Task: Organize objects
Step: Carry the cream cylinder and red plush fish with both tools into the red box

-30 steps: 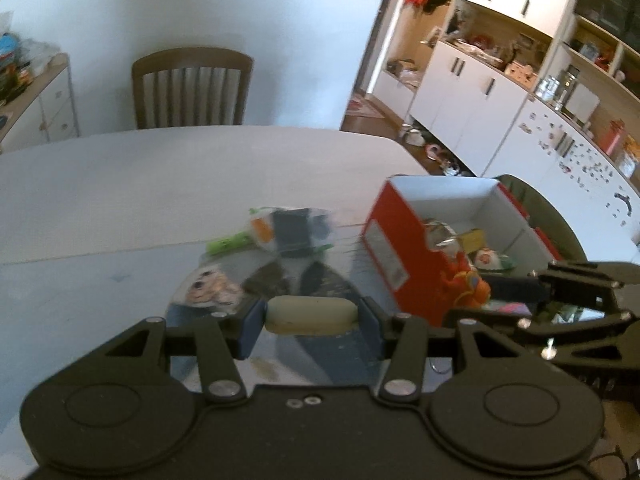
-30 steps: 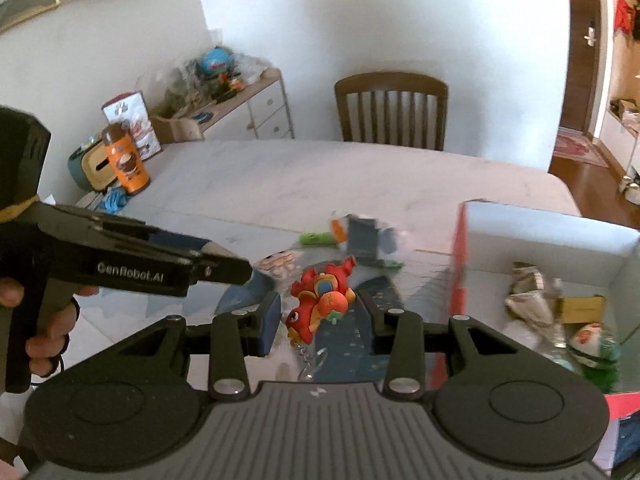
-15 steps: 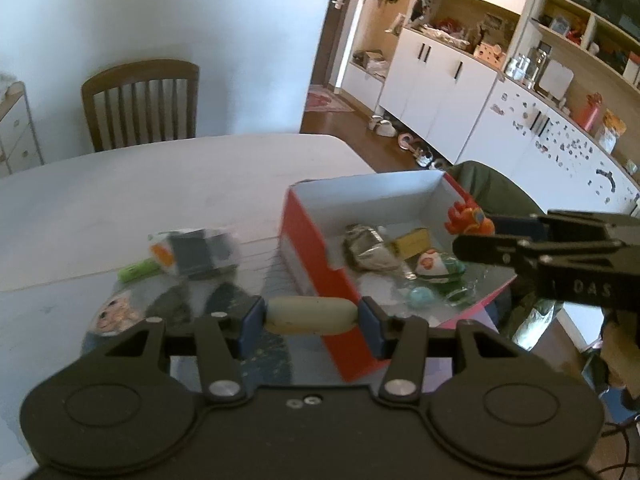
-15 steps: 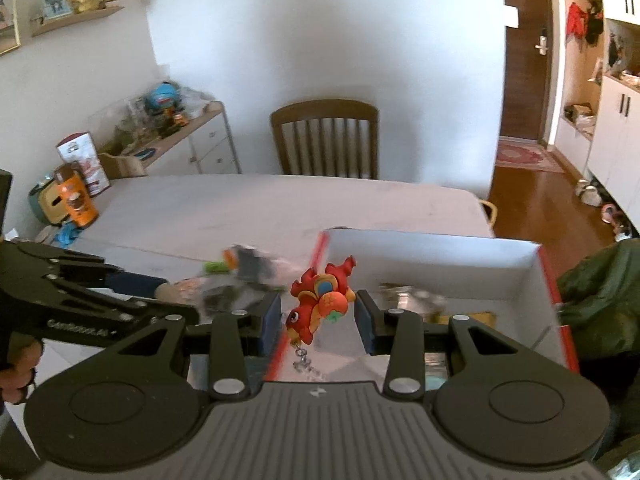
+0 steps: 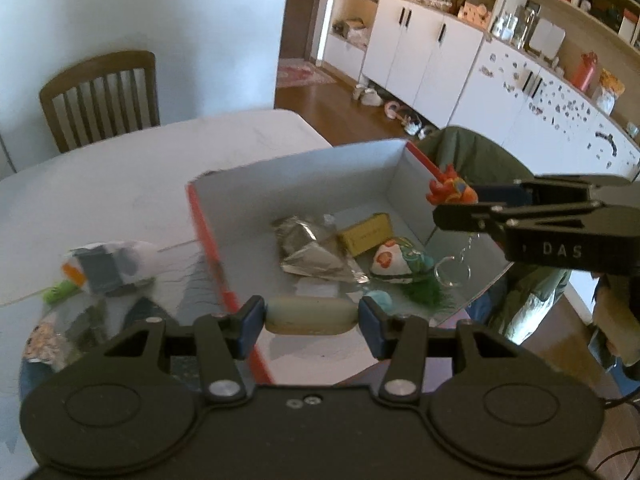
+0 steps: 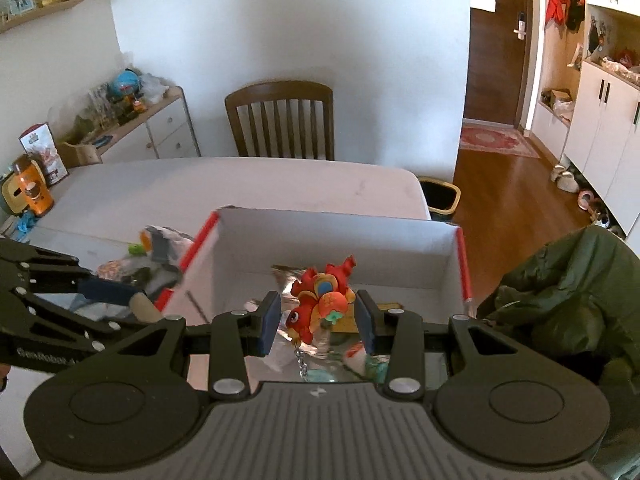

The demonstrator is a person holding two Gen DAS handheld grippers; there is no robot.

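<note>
Left gripper clamping pale oblong, right gripper pinching red keychain

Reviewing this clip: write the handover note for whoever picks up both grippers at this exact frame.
Left gripper: shut on the pale oblong piece, held over the near edge of the red-and-white box.
Right gripper: shut on the red fish keychain, above the box interior, its chain dangling.
Done: foil packet, yellow block and a small painted toy already lie in the box.
Left: release both held items into the box, then collect the clear bagged items and the other bits beside it on the table.
</note>
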